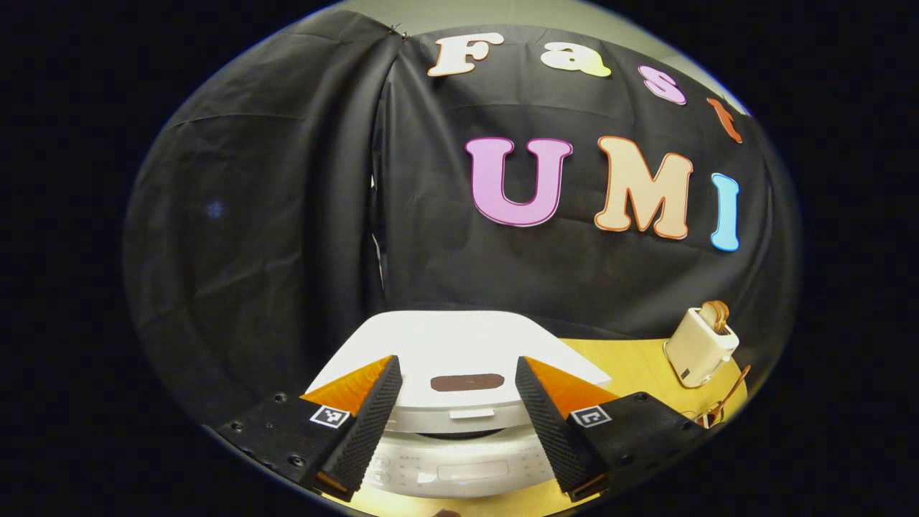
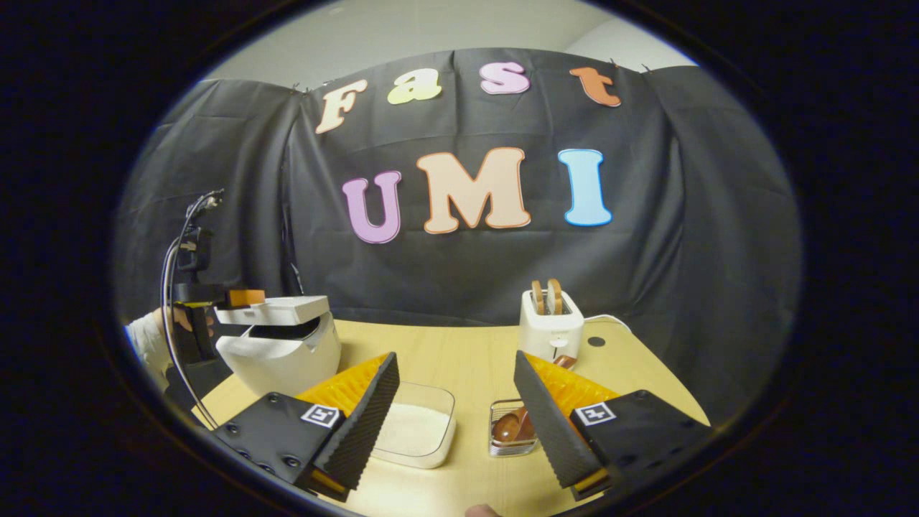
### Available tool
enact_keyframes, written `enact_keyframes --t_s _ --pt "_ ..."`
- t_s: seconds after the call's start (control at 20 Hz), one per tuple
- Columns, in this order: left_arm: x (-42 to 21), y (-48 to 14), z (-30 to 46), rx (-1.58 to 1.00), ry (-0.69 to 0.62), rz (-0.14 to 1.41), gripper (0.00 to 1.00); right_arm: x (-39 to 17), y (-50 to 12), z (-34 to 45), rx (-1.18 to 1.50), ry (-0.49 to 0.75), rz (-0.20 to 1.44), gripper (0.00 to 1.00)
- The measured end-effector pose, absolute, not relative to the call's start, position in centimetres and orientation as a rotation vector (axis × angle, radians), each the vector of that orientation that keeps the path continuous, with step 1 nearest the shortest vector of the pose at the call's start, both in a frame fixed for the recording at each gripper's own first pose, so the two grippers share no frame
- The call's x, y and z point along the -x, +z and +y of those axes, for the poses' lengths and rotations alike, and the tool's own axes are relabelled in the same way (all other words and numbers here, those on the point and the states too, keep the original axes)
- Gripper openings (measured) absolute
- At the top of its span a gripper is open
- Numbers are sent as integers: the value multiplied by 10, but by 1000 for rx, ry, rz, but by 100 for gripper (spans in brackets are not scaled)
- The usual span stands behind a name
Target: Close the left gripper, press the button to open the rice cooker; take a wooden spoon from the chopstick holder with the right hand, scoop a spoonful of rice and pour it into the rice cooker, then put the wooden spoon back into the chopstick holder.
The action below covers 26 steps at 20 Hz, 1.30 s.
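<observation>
In the left gripper view, the left gripper [image 1: 456, 402] is sitting at the bottom of the frame with its fingers spread wide, framing the cooker [image 1: 459, 373] just ahead; the button [image 1: 471, 413] is lying between them on the lid's front edge. In the right gripper view the cooker [image 2: 280, 345], at middle left, is showing a gap under its lid, so the opening step seems under way or nearly done. I judge the spoon step comes next.

The right gripper [image 2: 456, 409] is hovering low over the tabletop [image 2: 459, 359], fingers spread and holding nothing. Just beyond them, the rice tray [image 2: 415, 431] is lying at lower centre and the holder [image 2: 511, 429], with the spoon [image 2: 506, 425] in it, beside the right finger. That gripper needs to drop onto the spoon's handle and pinch it. Farther back the toaster [image 2: 550, 323] is standing.
</observation>
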<state>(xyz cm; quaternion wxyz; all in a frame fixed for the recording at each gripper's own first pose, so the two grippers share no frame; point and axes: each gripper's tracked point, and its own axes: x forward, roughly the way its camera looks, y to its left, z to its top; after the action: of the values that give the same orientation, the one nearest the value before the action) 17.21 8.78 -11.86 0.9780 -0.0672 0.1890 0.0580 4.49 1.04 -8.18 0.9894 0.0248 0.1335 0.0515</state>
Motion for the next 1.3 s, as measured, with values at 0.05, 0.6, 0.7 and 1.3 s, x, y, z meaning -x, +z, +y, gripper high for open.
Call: enact_keyframes --t_s 0.05,0.6,0.7,1.3 --pt "-171 -124 87 129 118 392 95 -46 -79 11 -51 106 260 100" --pt "-161 -162 86 100 120 479 96 -51 -84 13 -46 101 272 100" --pt "-158 -165 86 98 116 494 96 -52 -86 15 -43 105 275 100" --pt "-152 -156 89 123 133 427 96 -55 -74 21 -76 116 240 100"
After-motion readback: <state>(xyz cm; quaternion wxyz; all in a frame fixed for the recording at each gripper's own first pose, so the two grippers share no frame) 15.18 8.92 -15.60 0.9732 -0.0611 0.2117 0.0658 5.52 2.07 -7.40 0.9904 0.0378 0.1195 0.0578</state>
